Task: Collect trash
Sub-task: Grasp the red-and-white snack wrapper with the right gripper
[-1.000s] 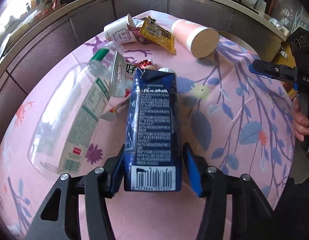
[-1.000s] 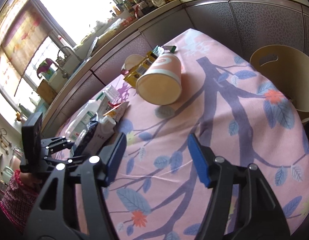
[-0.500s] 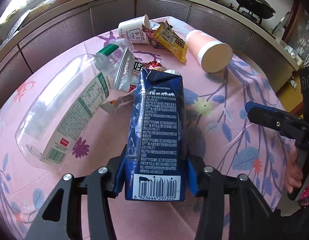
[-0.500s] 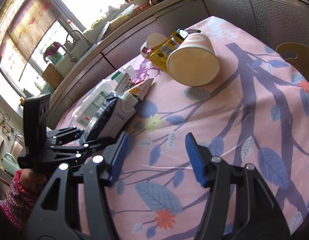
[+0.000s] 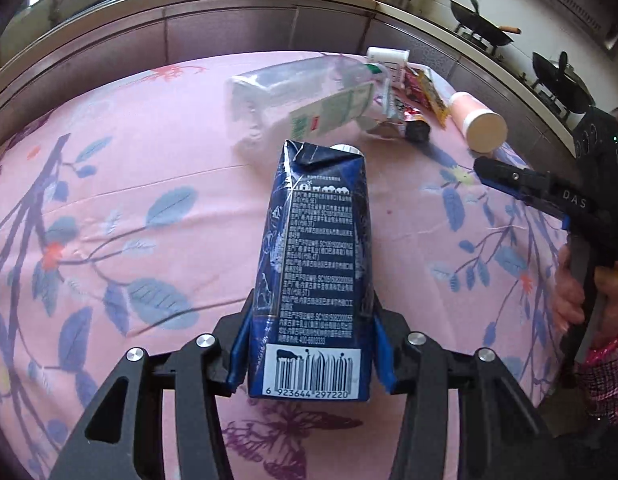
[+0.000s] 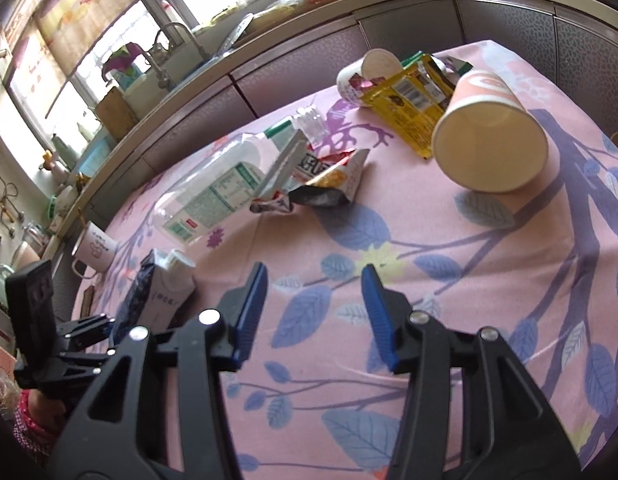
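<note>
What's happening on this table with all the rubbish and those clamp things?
A person is clearing trash off a pink flowered tablecloth with a handheld claw in each hand. The left claw grips a dark blue drink carton. The right claw is empty, its jaws closing over bare cloth. A clear plastic bottle, snack wrappers and a pink paper cup lie waiting.

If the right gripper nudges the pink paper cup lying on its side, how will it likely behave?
The pink paper cup lies on its side on the tablecloth, so it would probably roll, curving because it tapers. It looks empty, so likely light, and its thin wall may crush in a firm squeeze.
</note>
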Demonstrator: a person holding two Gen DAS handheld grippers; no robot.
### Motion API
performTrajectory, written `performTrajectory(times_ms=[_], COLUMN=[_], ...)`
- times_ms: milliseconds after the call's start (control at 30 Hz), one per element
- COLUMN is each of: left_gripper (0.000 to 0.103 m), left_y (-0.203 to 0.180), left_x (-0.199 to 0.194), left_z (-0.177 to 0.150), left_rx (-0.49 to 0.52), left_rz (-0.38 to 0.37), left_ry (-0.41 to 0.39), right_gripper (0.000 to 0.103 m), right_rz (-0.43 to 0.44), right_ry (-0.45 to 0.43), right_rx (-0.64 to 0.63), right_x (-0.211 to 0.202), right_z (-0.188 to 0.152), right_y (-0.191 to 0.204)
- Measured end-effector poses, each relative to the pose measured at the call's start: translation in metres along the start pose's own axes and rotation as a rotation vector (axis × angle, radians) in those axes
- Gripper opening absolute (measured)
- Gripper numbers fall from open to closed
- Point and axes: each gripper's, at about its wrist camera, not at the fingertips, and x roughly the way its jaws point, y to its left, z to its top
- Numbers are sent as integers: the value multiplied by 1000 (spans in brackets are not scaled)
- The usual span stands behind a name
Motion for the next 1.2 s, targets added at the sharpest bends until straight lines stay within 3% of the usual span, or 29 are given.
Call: performTrajectory(times_ms=[100, 233, 267, 367, 500, 733, 800, 967, 1200], left_gripper=[47, 51, 52, 55, 62, 62, 62, 62, 62], left_y=[8, 15, 16, 14, 13, 17, 17, 13, 3], left_x=[-6, -8, -9, -14, -16, -11, -11, -7, -9], left_z=[-6, -8, -6, -3, -1, -2, -2, -3, -10], left_rx=[-30, -61, -65, -65, -65, -80, -78, -68, -33], left_rz=[63, 65, 68, 50, 30, 26, 28, 25, 23], left_ry=[-24, -27, -32, -60, -76, -74, -80, -73, -66], right_gripper=[48, 48, 49, 67, 66, 33, 11, 11, 11], right_rz=[-18, -45, -47, -71, -143, -163, -137, -71, 17], right_ry=[8, 5, 6, 5, 11, 62, 79, 136, 151], right_rx=[-14, -20, -18, -15, -30, -49, -64, -121, -213], right_x=[11, 24, 27, 41, 64, 93, 89, 77, 36], right_z=[11, 36, 43, 64, 84, 90, 83, 44, -28], right_y=[4, 9, 9, 11, 10, 6, 10, 29, 63])
